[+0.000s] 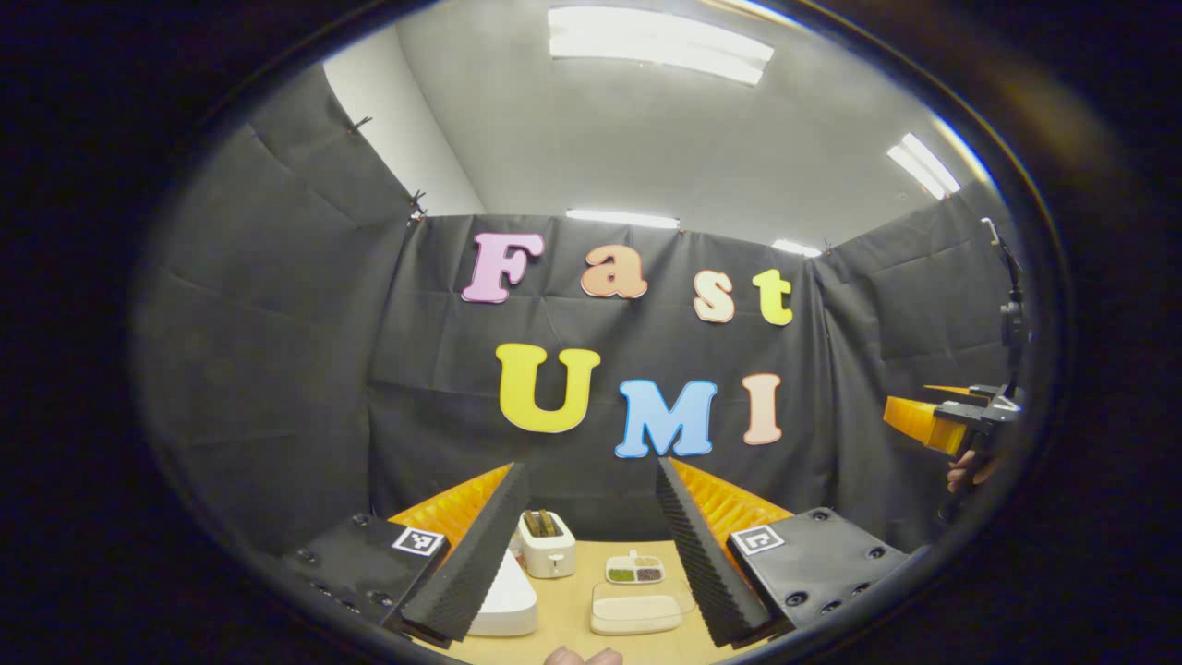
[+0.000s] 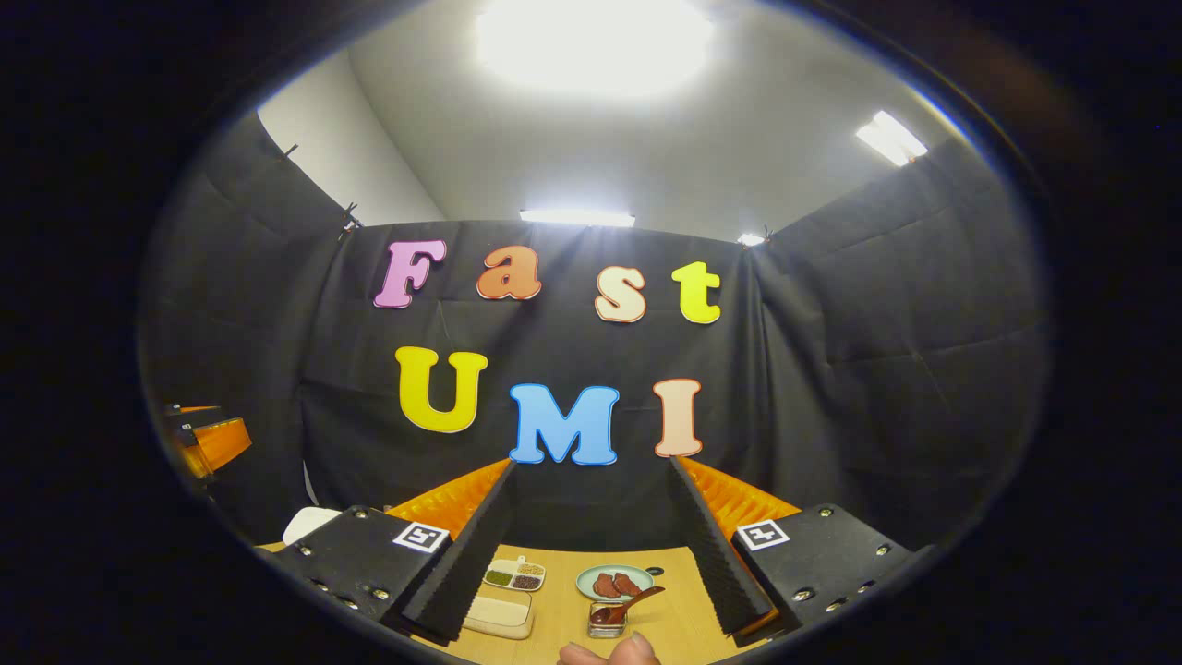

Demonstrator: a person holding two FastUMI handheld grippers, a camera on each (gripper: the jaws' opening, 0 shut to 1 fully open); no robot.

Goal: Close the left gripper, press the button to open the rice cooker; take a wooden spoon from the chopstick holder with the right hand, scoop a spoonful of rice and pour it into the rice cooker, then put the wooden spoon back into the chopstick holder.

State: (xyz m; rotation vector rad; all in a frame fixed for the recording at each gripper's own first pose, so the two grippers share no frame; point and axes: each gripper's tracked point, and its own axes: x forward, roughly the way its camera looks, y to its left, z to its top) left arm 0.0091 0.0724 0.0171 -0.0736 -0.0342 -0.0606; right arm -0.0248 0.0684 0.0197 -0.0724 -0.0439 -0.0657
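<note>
Your left gripper (image 1: 591, 480) and right gripper (image 2: 591, 480) both stand with fingers apart, while the wooden spoon (image 2: 628, 604) leans in its chopstick holder (image 2: 607, 621), handle pointing up-right.

- One toaster (image 1: 547, 545), lower centre of the left gripper view, with two slots on top.
- One white rice cooker (image 1: 506, 602), lower left of that view, beside the toaster.
- One divided dish (image 1: 634, 569) of grains at lower centre, three compartments filled.
- One shallow cream tray (image 1: 635, 613) just below it.
- One round plate (image 2: 614, 582), lower centre of the right gripper view, carrying two dark reddish pieces.
- One wooden spoon (image 2: 628, 604) resting in one small glass holder (image 2: 607, 622).
- Two tools in the left gripper view: one tool (image 1: 585, 563) at the bottom, a second tool (image 1: 919, 421) at right edge.
- One wooden surface (image 2: 669, 617).
</note>
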